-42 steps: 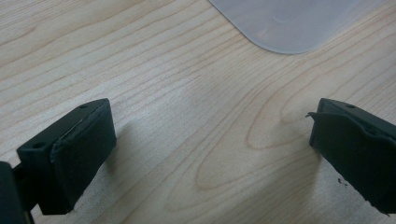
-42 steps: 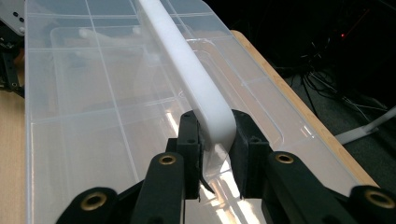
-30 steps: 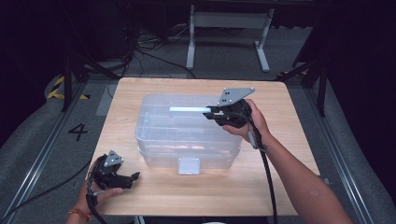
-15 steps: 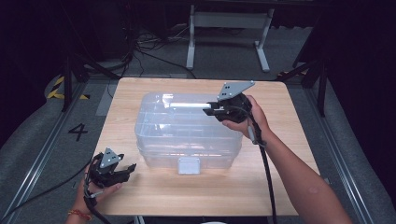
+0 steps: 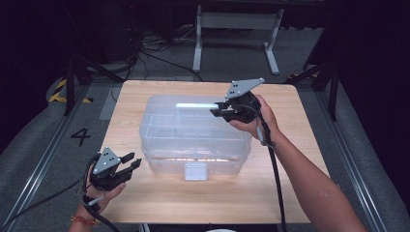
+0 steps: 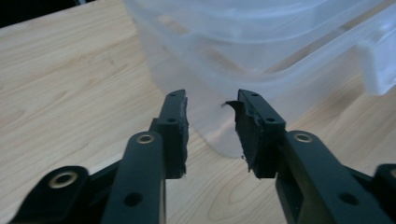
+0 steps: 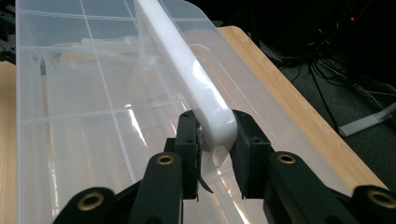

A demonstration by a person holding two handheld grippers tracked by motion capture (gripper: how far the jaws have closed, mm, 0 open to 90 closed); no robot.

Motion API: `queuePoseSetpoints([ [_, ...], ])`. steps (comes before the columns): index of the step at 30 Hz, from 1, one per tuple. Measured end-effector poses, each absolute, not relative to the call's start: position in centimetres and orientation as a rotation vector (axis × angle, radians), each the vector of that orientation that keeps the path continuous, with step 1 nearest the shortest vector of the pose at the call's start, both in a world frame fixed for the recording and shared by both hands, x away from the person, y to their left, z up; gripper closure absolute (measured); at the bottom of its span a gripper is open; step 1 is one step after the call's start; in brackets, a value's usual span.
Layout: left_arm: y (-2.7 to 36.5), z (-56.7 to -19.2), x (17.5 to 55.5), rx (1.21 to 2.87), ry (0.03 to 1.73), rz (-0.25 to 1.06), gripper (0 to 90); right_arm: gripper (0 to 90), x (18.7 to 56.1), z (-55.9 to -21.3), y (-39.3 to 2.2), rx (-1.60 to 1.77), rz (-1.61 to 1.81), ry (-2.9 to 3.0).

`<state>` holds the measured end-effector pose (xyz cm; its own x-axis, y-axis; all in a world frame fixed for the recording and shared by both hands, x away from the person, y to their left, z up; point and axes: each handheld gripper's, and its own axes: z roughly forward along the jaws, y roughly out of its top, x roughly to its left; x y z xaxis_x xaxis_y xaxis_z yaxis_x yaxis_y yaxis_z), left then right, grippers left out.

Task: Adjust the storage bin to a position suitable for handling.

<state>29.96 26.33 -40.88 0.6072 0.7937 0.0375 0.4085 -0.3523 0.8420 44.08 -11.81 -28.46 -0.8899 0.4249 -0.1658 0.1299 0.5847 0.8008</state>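
Note:
A clear plastic storage bin (image 5: 193, 137) with a clear lid (image 7: 79, 107) stands mid-table. Along the lid's far side runs a white handle bar (image 5: 196, 105), seen close up as a white bar (image 7: 177, 60). My right gripper (image 5: 216, 110) is shut on the bar's right end, its pads pressed on both sides of it (image 7: 215, 126). My left gripper (image 5: 133, 162) hovers off the bin's front left corner. Its jaws have just been closing and stand a little apart with nothing between them (image 6: 210, 105); the bin's rounded corner (image 6: 261, 42) lies just beyond.
A white latch (image 5: 195, 170) sits at the middle of the bin's front wall. The wooden table (image 5: 145, 203) has bare strips in front of and beside the bin. Behind it stand a metal stand (image 5: 237, 29) and cables on the dark floor.
My left gripper has risen a little near the bin's front left corner and its jaws have narrowed. The right gripper has stayed on the handle bar.

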Motion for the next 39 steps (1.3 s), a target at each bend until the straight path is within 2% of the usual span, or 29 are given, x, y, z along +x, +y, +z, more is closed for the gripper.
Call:
queuePoseSetpoints([
  [7,25.1,-39.8,30.3,1.978,0.899,0.554,79.1,74.0,44.4,-28.1,-11.6,0.448,1.188,2.466],
  [15,24.4,-39.4,31.0,1.969,0.910,0.556,82.6,73.8,44.7,-27.8,-11.6,0.446,1.183,2.474],
  [26,24.4,-39.2,31.2,1.977,0.913,0.581,82.9,72.1,44.5,-27.7,-11.5,0.435,1.165,2.456],
  [34,24.5,-39.1,31.3,1.985,0.911,0.590,84.7,63.2,43.2,-27.0,-12.5,0.421,1.167,2.395],
  [39,24.5,-38.6,31.2,1.987,0.903,0.606,84.8,52.7,42.1,-26.6,-15.2,0.442,1.185,2.354],
])
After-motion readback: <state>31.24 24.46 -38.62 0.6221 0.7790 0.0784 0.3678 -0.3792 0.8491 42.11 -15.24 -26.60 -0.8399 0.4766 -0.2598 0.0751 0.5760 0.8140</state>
